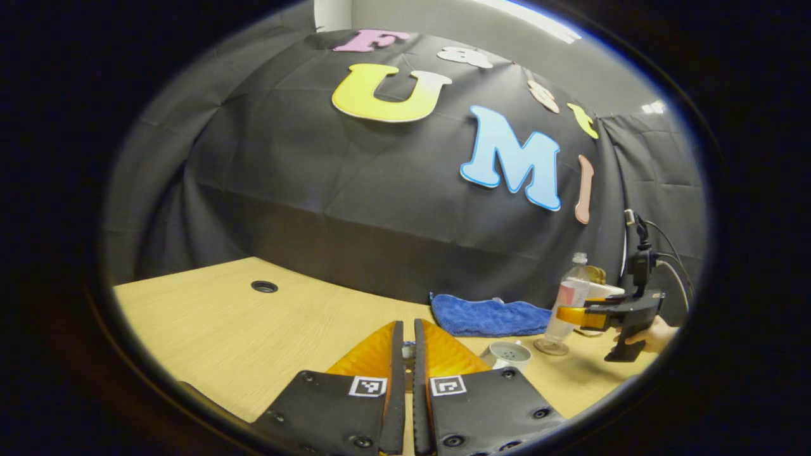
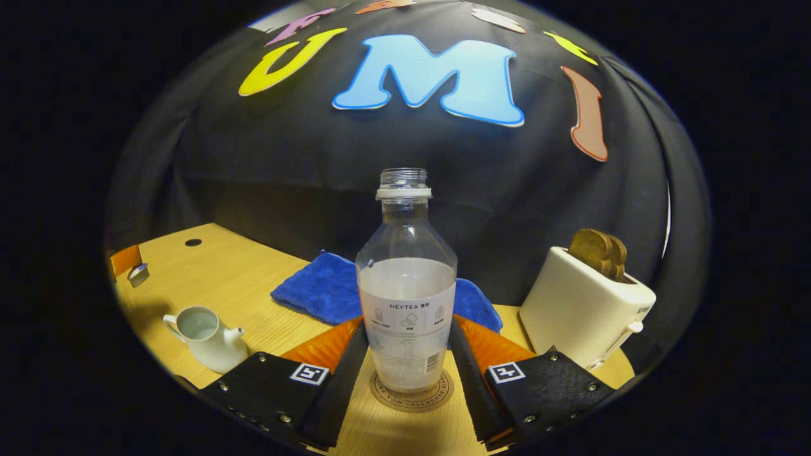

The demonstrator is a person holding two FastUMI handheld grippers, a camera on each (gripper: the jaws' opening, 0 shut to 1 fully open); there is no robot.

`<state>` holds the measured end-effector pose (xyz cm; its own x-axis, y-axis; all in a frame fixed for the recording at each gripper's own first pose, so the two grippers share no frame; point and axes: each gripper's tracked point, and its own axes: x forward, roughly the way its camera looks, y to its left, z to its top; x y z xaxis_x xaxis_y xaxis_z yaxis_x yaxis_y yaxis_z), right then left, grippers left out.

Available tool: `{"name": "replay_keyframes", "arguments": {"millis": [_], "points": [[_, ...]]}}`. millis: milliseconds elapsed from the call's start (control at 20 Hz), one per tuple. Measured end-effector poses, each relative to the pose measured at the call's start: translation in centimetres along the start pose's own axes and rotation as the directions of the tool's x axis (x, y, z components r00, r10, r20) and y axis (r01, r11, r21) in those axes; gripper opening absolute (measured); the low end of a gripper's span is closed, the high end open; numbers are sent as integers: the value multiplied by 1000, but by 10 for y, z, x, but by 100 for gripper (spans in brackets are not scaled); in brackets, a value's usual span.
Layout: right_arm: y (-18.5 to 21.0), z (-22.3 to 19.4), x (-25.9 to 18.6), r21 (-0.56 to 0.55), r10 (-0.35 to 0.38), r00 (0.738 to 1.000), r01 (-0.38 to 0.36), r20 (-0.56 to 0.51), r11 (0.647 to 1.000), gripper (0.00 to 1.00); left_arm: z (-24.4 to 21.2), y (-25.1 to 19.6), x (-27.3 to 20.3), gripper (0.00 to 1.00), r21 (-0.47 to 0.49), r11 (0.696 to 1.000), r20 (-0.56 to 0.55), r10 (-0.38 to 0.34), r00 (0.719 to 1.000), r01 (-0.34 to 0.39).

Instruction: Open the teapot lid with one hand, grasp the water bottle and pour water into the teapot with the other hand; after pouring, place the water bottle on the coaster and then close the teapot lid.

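The clear plastic water bottle (image 2: 406, 297), uncapped and partly filled with cloudy water, is seen standing upright on the round brown coaster (image 2: 412, 394) on the light wooden desk (image 2: 234, 278). In the right gripper view the right claw (image 2: 405, 361) is spread to either side of the bottle's lower body; whether the fingers press on it or only flank it cannot be told. In the left gripper view the same bottle (image 1: 568, 303) is seen far off at the right, with the right claw (image 1: 573, 315) at its side and a hand (image 1: 652, 334) on the gripper's handle.

The small white ceramic teapot (image 2: 206, 337) sits on the desk well to the left of the bottle, its lid off and its spout turned toward the bottle. In the left gripper view it is seen (image 1: 508, 354) just beyond the left claw (image 1: 408, 345), whose fingers are drawn nearly together on a small pale object, too hidden to be identified.

A crumpled blue cloth (image 2: 323, 288) lies behind the bottle against the booth wall. A cream toaster (image 2: 586, 304) holding brown toast (image 2: 597, 252) stands to the bottle's right.
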<state>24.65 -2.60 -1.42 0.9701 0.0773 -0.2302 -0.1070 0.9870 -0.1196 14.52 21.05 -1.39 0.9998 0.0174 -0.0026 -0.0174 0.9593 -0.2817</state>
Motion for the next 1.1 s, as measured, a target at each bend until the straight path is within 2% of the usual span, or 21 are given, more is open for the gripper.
{"name": "replay_keyframes", "arguments": {"millis": [300,550,800,850,950,1100], "points": [[-14,-18,6,93,-20,1000,22,-21,995,77,0,-1,1,14,1,1000,0,-1,1000,1],[-14,-21,5,92,-30,999,33,-29,995,77,1,0,0,11,1,1000,1,-2,1000,2],[-17,-22,5,161,-37,999,42,-36,986,78,0,-1,1,14,1,1000,0,-3,1000,3],[-17,-20,2,175,-36,999,42,-34,984,87,1,-1,0,14,1,1000,1,-2,1000,2],[-21,-19,0,181,-49,998,54,-32,982,96,0,-1,1,11,1,1000,0,-3,1000,3],[-18,-19,-9,181,-52,998,56,-28,982,96,1,0,1,14,-2,1000,2,-4,1000,4]]}}
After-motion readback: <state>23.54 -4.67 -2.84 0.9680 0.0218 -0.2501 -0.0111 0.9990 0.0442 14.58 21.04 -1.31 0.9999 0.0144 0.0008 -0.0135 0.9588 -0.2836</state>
